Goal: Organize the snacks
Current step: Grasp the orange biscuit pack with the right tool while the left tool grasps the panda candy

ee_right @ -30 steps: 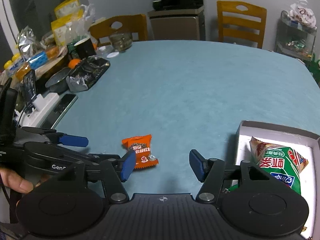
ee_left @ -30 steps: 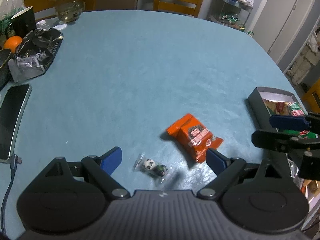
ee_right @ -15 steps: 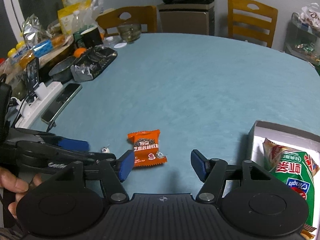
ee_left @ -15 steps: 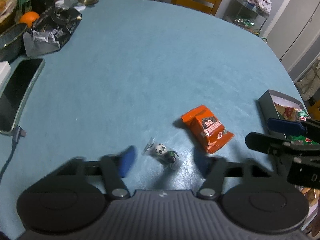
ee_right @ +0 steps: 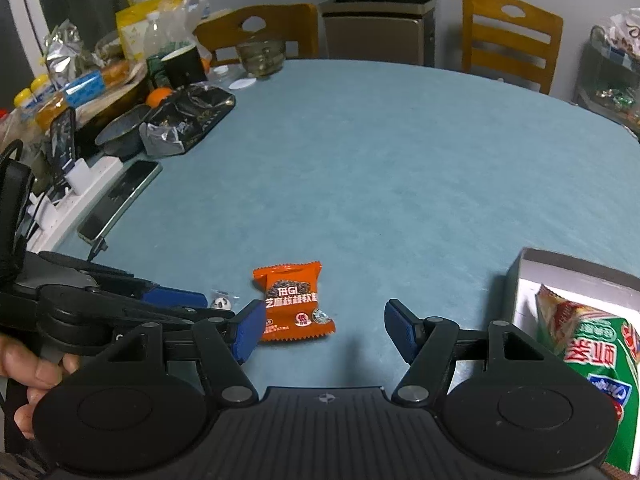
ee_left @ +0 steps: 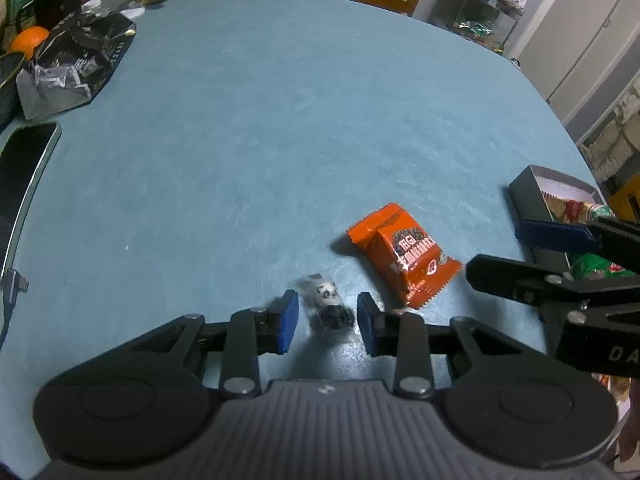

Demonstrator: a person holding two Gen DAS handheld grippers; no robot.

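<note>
Change: your left gripper [ee_left: 327, 323] jaws narrowed vs 1 s ago, now bracketing panda candy [ee_left: 328, 306], gaps both sides, not pinching.
Right gripper [ee_right: 325, 331]: jaws spread, low centre, nothing between.
Orange packet [ee_right: 293, 306]: lies just beyond candy, mid-frame.
Room: bare table [ee_right: 380, 160] up-frame.
Box [ee_right: 560, 270]: lower right, holds green snack bag [ee_right: 596, 356].

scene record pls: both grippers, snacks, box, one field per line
left hand-held gripper: open, jaws either side of the panda candy, no contact visible
right hand-held gripper: open, empty, above the table
orange snack pack: flat on the table, outside the box
box: at the table's right edge, holds a green snack bag
</note>
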